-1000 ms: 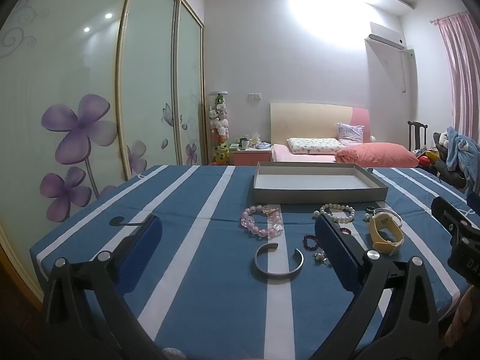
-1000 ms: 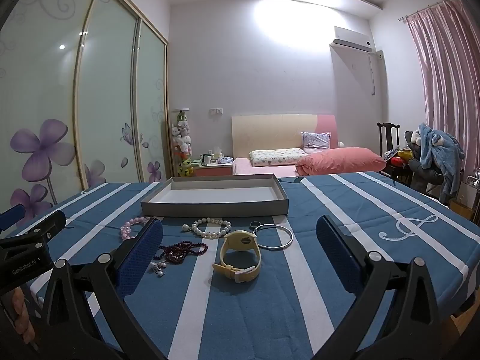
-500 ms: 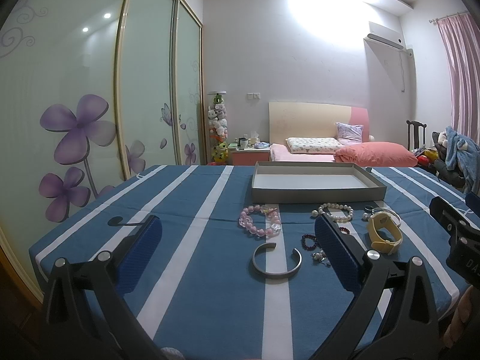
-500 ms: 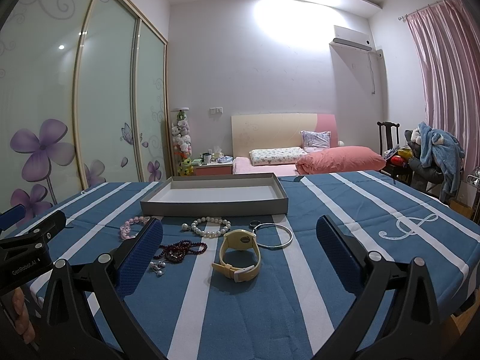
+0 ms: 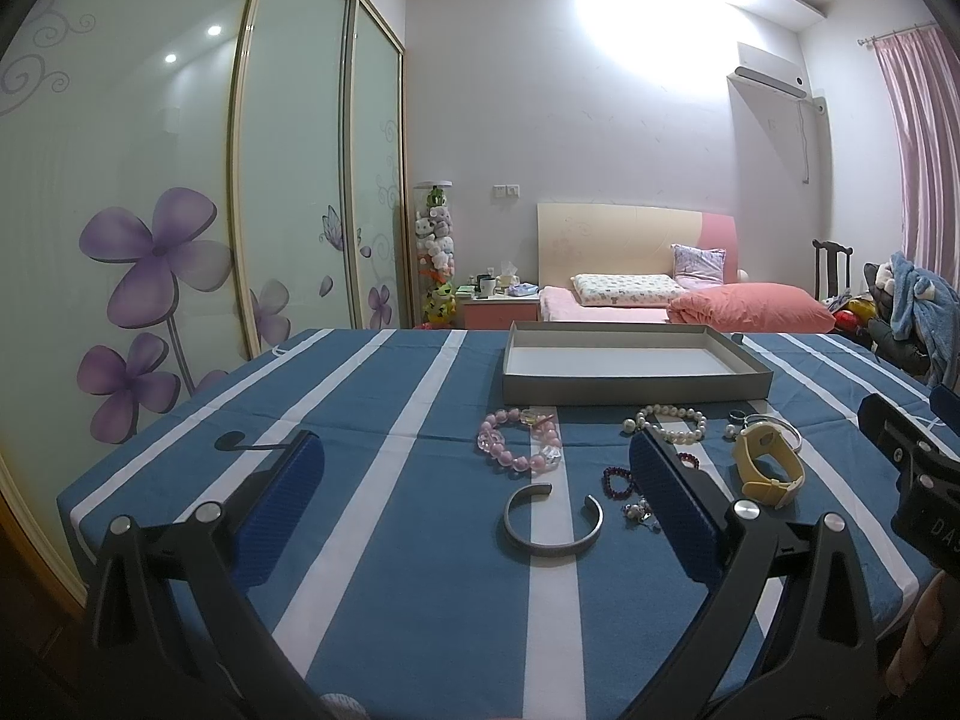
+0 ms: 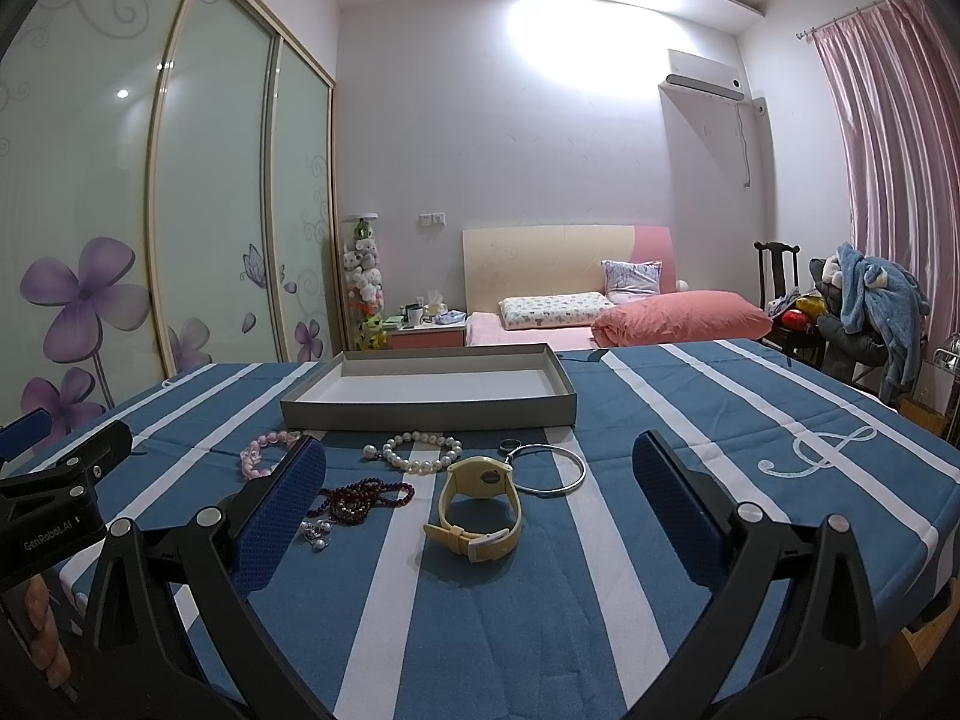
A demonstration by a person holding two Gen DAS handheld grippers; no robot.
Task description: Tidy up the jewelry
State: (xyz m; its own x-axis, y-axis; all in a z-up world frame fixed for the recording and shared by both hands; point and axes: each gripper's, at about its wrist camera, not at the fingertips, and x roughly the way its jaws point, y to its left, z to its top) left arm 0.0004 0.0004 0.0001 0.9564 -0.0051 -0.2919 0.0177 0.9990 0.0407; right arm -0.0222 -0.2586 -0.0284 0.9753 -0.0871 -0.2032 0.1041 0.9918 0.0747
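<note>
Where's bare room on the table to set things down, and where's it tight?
Free: inside the tray; cloth right of the thin bangle; cloth left of the pink bead bracelet. Crowded: the strip before the tray, from that bracelet to the yellow watch.

Left gripper [image 5: 477,498], right gripper [image 6: 480,501]: black angular frames, silver round screws, blue textured pads [image 6: 282,513]; white "GenRobot.AI" lettering.

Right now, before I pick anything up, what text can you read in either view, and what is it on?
"GenRobot.AI": on the left claw body, seen in the right wrist view.
"DA": start of a label cut off by the frame edge, on the right claw body, seen in the left wrist view.
Watch face: no readable marks.
Tray and cloth: no words; the cloth shows only a white swirl.
</note>
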